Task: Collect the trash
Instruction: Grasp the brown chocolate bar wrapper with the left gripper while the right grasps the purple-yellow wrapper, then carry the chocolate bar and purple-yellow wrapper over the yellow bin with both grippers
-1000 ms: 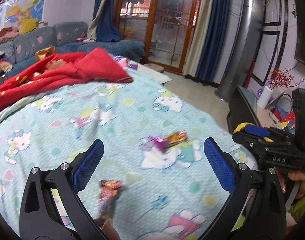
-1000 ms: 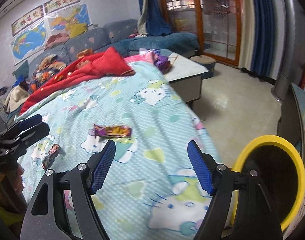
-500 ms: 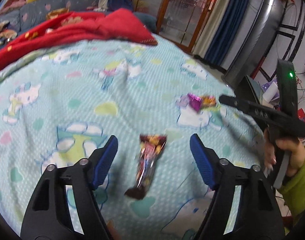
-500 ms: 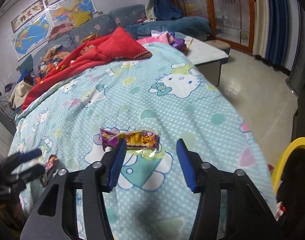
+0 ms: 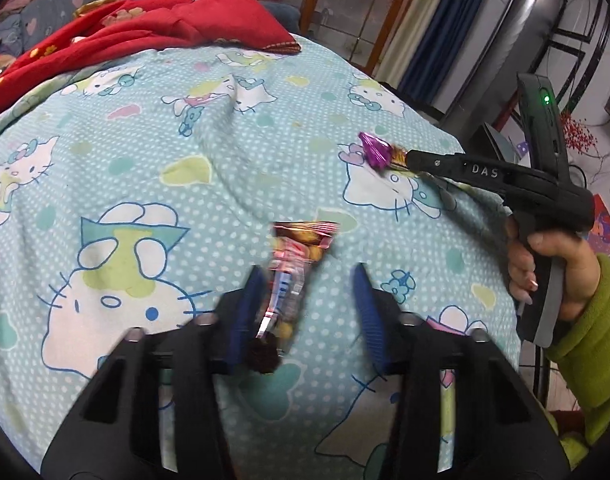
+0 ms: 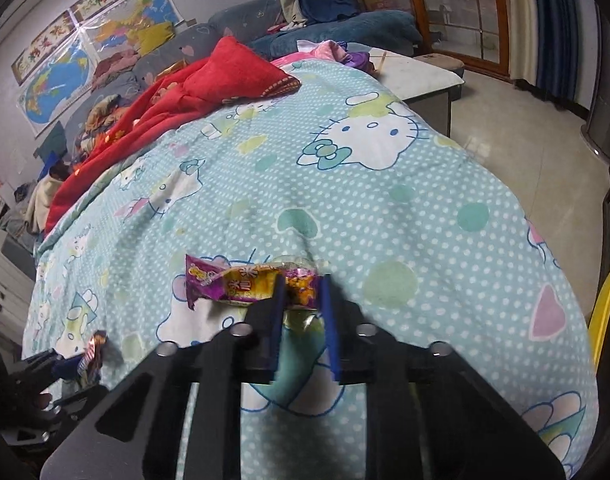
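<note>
Working over the bed, both tools down at the blanket.

Left gripper: jaws spread, blue pads blurred. A dark snack wrapper lies lengthwise between them. Its lower part sits right against the left pad; the right pad stands clear of it, with blanket showing in the gap. Nothing pinched yet. The wrapper's crimped top end points away from me and its dark bottom end sits deep between the fingers. It rests flat on the blanket.

Right gripper: jaws drawn close, with the right end of a purple-and-yellow wrapper between the pads. Both pads appear to touch the foil, so I log it as pinched, though blur at the tips makes the contact less than certain. The wrapper's purple left end sticks out sideways past the left finger and lies on the blanket. In the left view, that same purple end pokes out from the tip of the right gripper, and my right hand wraps the handle.

Surroundings: red quilt bunched at the far end of the bed; a yellow bin rim at the right edge of the right view, beside the bed. In the right view, the left gripper shows at lower left with the dark wrapper at its tips.
</note>
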`<state>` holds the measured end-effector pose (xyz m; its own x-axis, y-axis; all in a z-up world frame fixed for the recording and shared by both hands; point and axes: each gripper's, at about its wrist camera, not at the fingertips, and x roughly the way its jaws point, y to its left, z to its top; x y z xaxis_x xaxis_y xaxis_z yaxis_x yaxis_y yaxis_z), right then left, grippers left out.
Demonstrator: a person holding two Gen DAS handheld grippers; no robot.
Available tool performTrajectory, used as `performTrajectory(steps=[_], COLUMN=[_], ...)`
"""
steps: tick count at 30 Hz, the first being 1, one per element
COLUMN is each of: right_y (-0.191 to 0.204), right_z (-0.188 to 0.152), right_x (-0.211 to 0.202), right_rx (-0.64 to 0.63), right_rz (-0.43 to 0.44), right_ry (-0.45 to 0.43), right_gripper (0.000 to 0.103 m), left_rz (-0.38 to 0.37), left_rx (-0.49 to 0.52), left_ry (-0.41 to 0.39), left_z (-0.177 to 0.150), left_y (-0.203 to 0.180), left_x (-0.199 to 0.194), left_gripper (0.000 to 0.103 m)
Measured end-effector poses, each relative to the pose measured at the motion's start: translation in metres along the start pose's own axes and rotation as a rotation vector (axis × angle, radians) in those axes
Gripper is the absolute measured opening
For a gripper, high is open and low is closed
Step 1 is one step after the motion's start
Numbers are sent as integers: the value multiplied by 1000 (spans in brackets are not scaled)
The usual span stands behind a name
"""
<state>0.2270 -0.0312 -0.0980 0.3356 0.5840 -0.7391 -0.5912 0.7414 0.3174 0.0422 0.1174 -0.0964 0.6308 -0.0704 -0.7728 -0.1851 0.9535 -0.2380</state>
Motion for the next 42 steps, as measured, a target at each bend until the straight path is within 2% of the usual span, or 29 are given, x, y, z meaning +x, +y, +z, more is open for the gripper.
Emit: performTrajectory(steps=[3,4,12,17,29,42], right_y=[-4,-4,-11,-22,-67,-103], right_z=[-2,-4,-17,-18,-20,-29], right_x=[-5,-8,-37,-60,-119,-156], right_rx=[19,24,25,0,69,107], right_rz=[15,18,12,-43,-107,-199], right_ry=[-7,-13,-41,-78,-177,-242], right_gripper=[10,10,8,8,8,8], left_rz=[-2,-5,-46,-81,-162,-232], left_rx=[6,7,44,57,133,208], left_ry=[4,5,-8,-30,-86,-119], left_z=[-1,0,3,10,33,50], left_y=[-1,-1,-17,-32,-87,-139], left_x=[1,1,1,0,1,8], left_gripper=[20,12,9,9,9,9])
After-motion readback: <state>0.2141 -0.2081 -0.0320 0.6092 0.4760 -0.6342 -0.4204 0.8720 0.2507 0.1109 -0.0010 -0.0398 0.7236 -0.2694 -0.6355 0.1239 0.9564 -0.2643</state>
